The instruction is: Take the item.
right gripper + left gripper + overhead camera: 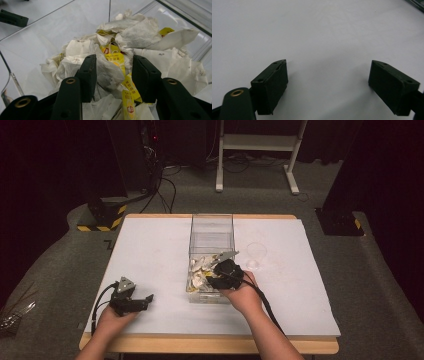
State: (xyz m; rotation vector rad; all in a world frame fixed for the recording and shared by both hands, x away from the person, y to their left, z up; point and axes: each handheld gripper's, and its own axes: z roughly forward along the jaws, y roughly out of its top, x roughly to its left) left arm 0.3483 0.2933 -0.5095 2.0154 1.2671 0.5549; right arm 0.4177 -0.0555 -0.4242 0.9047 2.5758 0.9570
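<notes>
Dark curtains and cables ring a grey carpeted floor, and on it stands a table (150,250) with a white top and a wooden edge. Near the middle of the white top stands a clear plastic box (211,232), open at the top, with a heap of tea bags (201,270) piled at its near end.

From the high view, the right gripper (216,281) reaches into the near end of that box, held in the person's right hand (243,295), its tips down among the tea bags. In the right gripper view the jaws of the right gripper (113,72) stand partly open, a narrow gap between them, and one white tea bag (106,71) with a yellow tag lies right in that gap on top of the heap (140,42). Whether the pads already press on it I cannot tell.

Well apart, at the near left of the table, the left gripper (145,301) rests low over the bare white top. In the left gripper view its jaws (328,80) are spread wide with only white surface between them.
</notes>
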